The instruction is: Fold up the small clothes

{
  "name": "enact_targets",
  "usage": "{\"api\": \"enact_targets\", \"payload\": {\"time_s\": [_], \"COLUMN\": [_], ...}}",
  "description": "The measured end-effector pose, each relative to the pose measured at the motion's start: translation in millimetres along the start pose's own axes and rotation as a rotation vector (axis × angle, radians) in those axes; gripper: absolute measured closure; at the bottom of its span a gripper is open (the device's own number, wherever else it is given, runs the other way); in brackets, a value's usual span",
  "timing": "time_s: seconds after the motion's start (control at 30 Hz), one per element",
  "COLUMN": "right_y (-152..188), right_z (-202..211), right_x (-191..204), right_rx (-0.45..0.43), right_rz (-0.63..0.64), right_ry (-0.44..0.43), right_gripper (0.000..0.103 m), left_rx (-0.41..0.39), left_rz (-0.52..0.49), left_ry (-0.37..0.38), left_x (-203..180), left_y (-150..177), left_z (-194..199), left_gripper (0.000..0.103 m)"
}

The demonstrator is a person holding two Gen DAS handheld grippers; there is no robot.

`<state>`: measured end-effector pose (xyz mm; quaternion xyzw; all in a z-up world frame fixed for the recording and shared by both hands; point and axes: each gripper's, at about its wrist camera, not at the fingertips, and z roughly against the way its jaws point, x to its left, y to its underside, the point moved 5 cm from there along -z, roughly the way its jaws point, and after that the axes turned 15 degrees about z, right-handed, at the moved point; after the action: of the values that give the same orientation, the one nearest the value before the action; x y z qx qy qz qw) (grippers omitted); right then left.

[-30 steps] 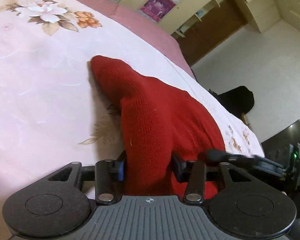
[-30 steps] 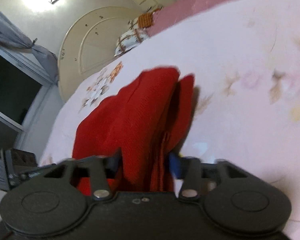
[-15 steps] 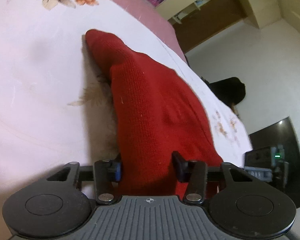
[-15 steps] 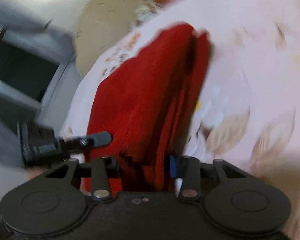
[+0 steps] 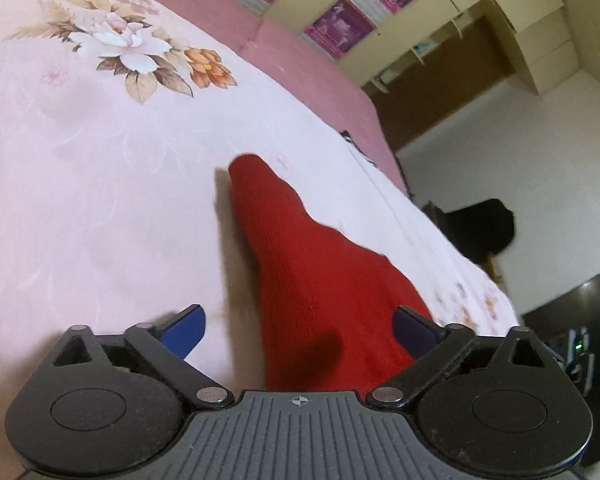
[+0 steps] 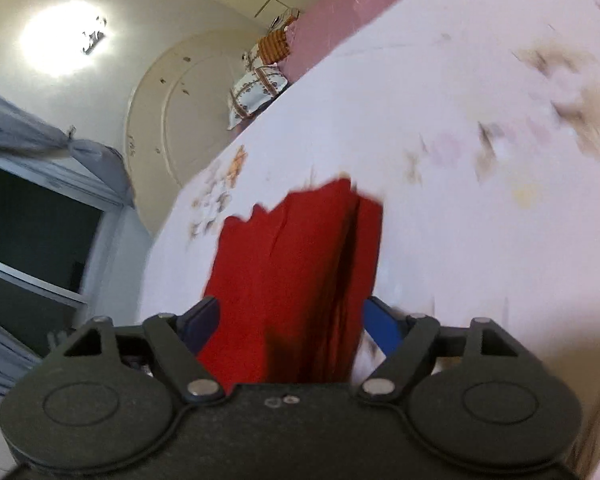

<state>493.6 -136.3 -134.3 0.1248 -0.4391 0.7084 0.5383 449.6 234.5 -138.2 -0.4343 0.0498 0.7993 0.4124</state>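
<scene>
A red knitted garment (image 5: 316,280) lies folded lengthwise on the pale pink floral bedspread (image 5: 100,200), tapering to a point away from me. My left gripper (image 5: 300,330) straddles its near end with jaws opening wide; the left blue pad (image 5: 184,330) stands clear of the cloth and the right pad is at its edge without pressing. In the right wrist view the same garment (image 6: 296,264) shows stacked folded layers. My right gripper (image 6: 290,324) also straddles it, jaws opening, with the blue pads beside the cloth and not squeezing it.
A darker pink band (image 5: 300,64) runs along the bed's far side, with cupboards bearing purple posters (image 5: 340,28) behind. A black object (image 5: 484,232) sits on the floor past the bed edge. Pillows (image 6: 256,88), a round headboard (image 6: 180,120) and a dark window (image 6: 32,232) appear in the right wrist view.
Both grippers' jaws spread apart and let go of the red garment, which now rests flat on the bed. Both have drawn back a little from it.
</scene>
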Motion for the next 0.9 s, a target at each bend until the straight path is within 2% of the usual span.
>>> {"api": "enact_targets", "payload": {"time_s": [0.07,0.1,0.13,0.17,0.2,0.23,0.27,0.3,0.33,0.37,0.43,0.47,0.5,0.53,0.6,0.73,0.77,0.8,0.83,0.87,0.9], "right_y": [-6,-9,-10,-11,-13,-14,-13,-10,-6,0,-9,-13,-15,-14,0,47,57,67,79,84,90], "right_z": [-25,-34,-40,-42,-44,-40,-39,-36,-40,-42,-40,-35,-23,-12,14,34,34,33,23,17,7], "right_x": [0,-1,3,8,14,22,33,41,40,25,4,3,9,20,47,101,110,118,119,112,97], "right_rx": [0.041,0.063,0.057,0.056,0.055,0.016,-0.016,-0.038,-0.027,0.004,0.007,-0.001,-0.033,-0.061,-0.117,-0.135,-0.134,-0.120,-0.061,0.003,0.058], "right_rz": [0.042,0.061,0.106,0.162,0.222,0.283,0.355,0.447,0.474,0.428,0.275,0.238,0.260,0.308,0.405,0.710,0.774,0.845,0.903,0.926,0.921], "right_ry": [0.067,0.105,0.123,0.147,0.176,0.195,0.210,0.249,0.282,0.283,0.221,0.212,0.238,0.252,0.208,0.211,0.223,0.236,0.273,0.336,0.405], "right_gripper": [0.031,0.038,0.044,0.071,0.080,0.081,0.081,0.081,0.079,0.069,0.068,0.065,0.068,0.070,0.074,0.072,0.074,0.083,0.089,0.089,0.087], "left_rx": [0.024,0.028,0.031,-0.003,-0.049,-0.086,-0.112,-0.108,-0.087,-0.094,-0.087,-0.106,-0.150,-0.176,-0.201,-0.201,-0.190,-0.173,-0.167,-0.171,-0.159], "left_rz": [-0.033,-0.077,-0.146,-0.236,-0.323,-0.399,-0.483,-0.526,-0.517,-0.484,-0.405,-0.393,-0.398,-0.396,-0.355,-0.417,-0.408,-0.402,-0.389,-0.350,-0.317], "left_ry": [-0.029,-0.048,-0.081,-0.125,-0.136,-0.127,-0.154,-0.225,-0.259,-0.252,-0.233,-0.229,-0.217,-0.200,-0.135,-0.176,-0.182,-0.203,-0.225,-0.229,-0.224], "left_x": [-4,-9,-13,-22,-32,-41,-49,-48,-43,-41,-37,-37,-37,-37,-35,-32,-27,-22,-17,-11,-7], "left_y": [-1,1,4,5,10,17,23,26,26,24,18,18,20,22,40,81,89,93,96,95,93], "left_z": [-17,-27,-33,-35,-34,-30,-33,-42,-50,-51,-40,-31,-14,-2,27,38,36,32,30,30,29], "left_gripper": [0.023,0.036,0.041,0.055,0.063,0.063,0.063,0.063,0.058,0.054,0.049,0.045,0.045,0.045,0.044,0.044,0.044,0.042,0.036,0.023,0.022]}}
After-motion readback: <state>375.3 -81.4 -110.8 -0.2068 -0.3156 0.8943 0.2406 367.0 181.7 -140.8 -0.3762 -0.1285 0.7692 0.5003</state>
